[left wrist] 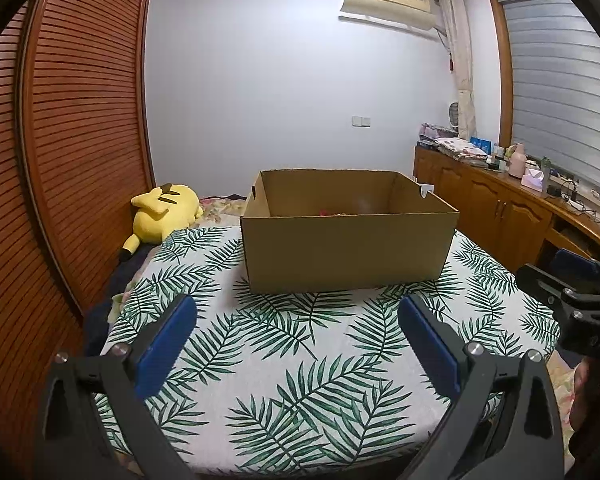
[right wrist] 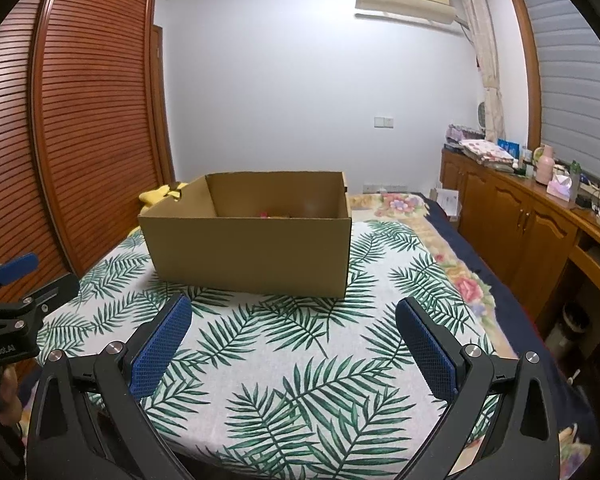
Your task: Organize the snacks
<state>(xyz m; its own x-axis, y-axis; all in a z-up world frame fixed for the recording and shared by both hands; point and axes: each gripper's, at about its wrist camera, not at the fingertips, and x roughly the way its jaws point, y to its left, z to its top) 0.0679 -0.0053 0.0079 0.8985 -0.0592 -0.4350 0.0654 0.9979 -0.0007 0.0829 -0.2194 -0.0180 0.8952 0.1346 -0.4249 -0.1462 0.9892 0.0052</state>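
I see the leaf-print cloth [left wrist: 300, 360] spread flat over the bed; the cardboard box [left wrist: 348, 252] sits on it toward the far end, open top up, long axis running left to right across both views, plain matte brown walls; something red and pink lies low inside, too hidden to name. My left gripper [left wrist: 298, 320] is level and aimed at the box, jaws wide, holding nothing; my right gripper [right wrist: 294, 320] likewise, wide and empty, blue textured pads [right wrist: 160, 352].

Dim, bluish indoor light, soft shadows, sharp focus, strong fisheye bending at edges.
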